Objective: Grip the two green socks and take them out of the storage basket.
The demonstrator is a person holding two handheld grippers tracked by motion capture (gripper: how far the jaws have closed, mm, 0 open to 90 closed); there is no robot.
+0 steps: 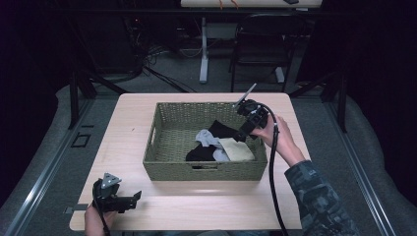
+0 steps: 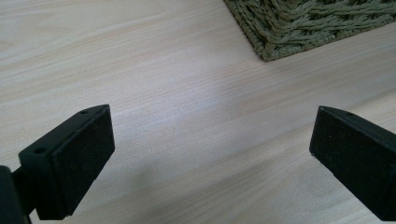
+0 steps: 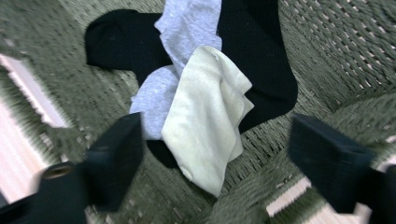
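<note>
- We see the right gripper jaws spread wide, empty, above the cream sock in the basket.
- Sock's long axis runs 12 to 6 between our jaws.
- Left gripper open, empty, far at the table's 7 o'clock.

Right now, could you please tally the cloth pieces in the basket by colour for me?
Black cloth: 1 that I can tell apart; it may be more than one piece.
Grey cloth: 1, as far as the folds show.
Cream cloth: 1, lying on top.
Total: 3 visible pieces inside the woven basket, with the right hand-held gripper open above them.
</note>
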